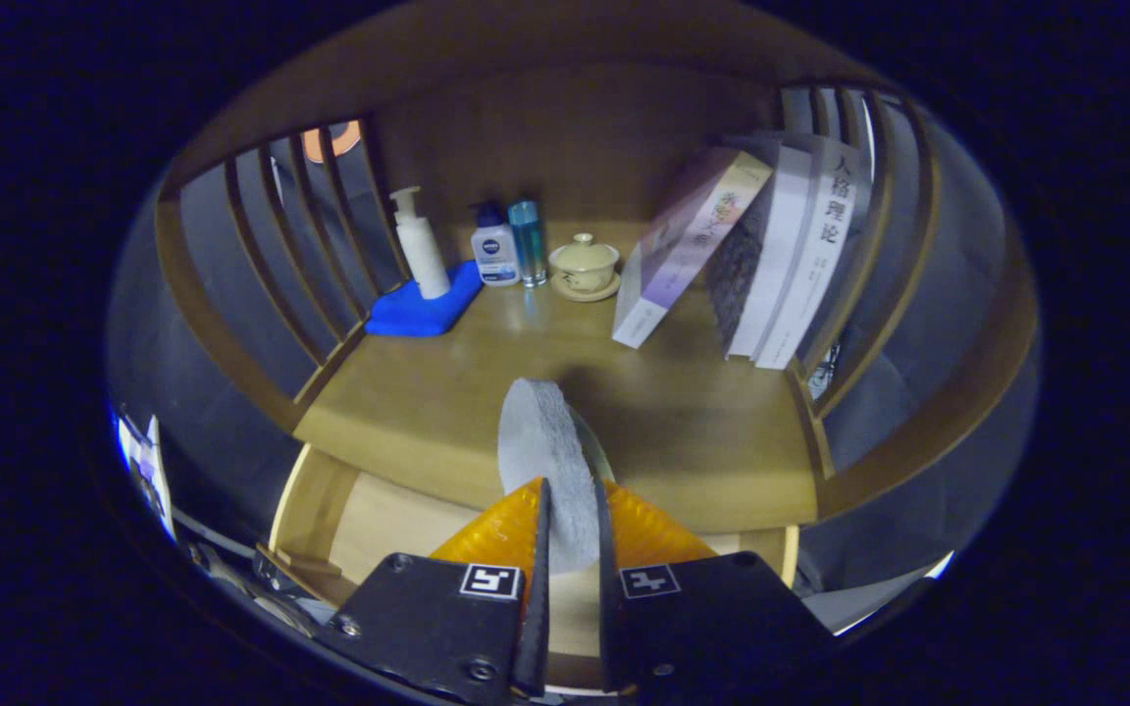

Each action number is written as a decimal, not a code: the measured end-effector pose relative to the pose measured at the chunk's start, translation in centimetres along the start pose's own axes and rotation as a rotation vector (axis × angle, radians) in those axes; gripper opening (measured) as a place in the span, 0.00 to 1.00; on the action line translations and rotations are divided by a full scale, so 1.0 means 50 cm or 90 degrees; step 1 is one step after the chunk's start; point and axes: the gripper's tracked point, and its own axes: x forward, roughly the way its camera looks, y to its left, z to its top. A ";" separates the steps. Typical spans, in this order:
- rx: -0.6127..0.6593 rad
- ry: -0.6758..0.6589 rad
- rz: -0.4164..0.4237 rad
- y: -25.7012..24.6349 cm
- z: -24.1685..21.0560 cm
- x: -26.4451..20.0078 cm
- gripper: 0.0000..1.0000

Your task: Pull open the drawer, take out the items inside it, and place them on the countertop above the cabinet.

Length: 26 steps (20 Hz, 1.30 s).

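Note:
My gripper (571,510) is shut on a round grey disc (543,459), a felt-like pad held on edge between both fingers. The disc stands upright, its top reaching over the front edge of the wooden countertop (683,431). Below and behind the fingers lies the open drawer (384,520), with its pale wooden bottom showing. The gripper hovers above the drawer, just in front of the countertop's front edge.
At the back of the countertop stand a white pump bottle (420,245) on a blue cloth (423,309), a small lotion bottle (494,250), a blue tube (528,240) and a lidded tea cup (585,265). Leaning books (751,265) fill the right. Slatted wooden sides flank the shelf.

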 end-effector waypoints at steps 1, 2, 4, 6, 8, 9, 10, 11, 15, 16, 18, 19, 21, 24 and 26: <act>0.008 0.000 0.005 0.016 0.008 0.019 0.24; 0.010 0.006 0.006 0.024 0.011 0.037 0.24; 0.027 0.008 0.011 0.045 0.021 0.063 0.24; 0.041 -0.001 0.014 0.054 0.025 0.075 0.24; 0.055 -0.014 0.013 0.048 0.033 0.075 0.25; 0.052 -0.020 0.020 0.054 0.033 0.078 0.27; 0.052 -0.023 0.019 0.047 0.029 0.073 0.36; 0.059 -0.027 0.030 0.051 0.028 0.072 0.44; 0.084 -0.094 0.042 0.042 0.046 0.033 0.67; 0.083 -0.118 0.037 0.037 0.046 0.009 0.66; 0.066 -0.161 0.039 0.043 0.034 -0.041 0.66; 0.060 -0.183 0.040 0.048 0.021 -0.070 0.66; 0.042 -0.224 0.040 0.063 -0.010 -0.130 0.66; 0.028 -0.310 0.031 0.079 -0.066 -0.214 0.92; 0.038 -0.351 0.016 0.085 -0.124 -0.256 0.99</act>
